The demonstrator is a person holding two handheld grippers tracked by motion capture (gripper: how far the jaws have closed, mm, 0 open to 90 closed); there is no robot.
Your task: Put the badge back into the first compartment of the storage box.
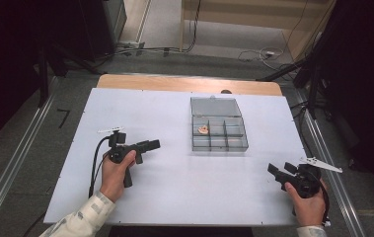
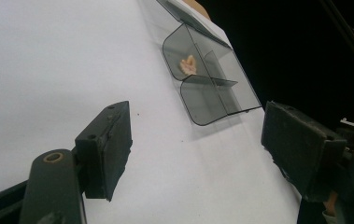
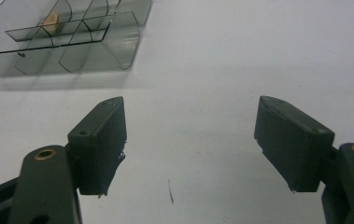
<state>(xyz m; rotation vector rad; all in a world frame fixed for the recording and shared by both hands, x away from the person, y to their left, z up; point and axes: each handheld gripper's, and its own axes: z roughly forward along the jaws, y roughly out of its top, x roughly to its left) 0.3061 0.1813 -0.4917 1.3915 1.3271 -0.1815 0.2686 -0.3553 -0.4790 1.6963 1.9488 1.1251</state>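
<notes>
Smoky grey plastic is what catches my eye first: a clear compartment box (image 1: 218,131) sits on the white table top (image 1: 174,187), toward the far side and a little right of centre, with its lid (image 1: 215,106) swung open and lying flat behind it. The box is split into small cells, and in one cell on its left side lies a small pale, peach-coloured piece (image 1: 203,130); I cannot tell what it is.

My left gripper (image 1: 151,145) is in my left hand (image 1: 117,170), low over the table to the left of the box and well apart from it, pointing toward the box. In the left gripper view my two black jaws stand wide apart with nothing between them, only bare white surface, and the box (image 2: 212,79) lies ahead with the pale piece (image 2: 188,64) visible through its wall.

My right gripper (image 1: 280,170) is in my right hand (image 1: 307,202) near the table's front right corner, again well apart from the box. In the right gripper view its jaws also gape wide and grip nothing; the box (image 3: 72,42) shows at the upper left.
</notes>
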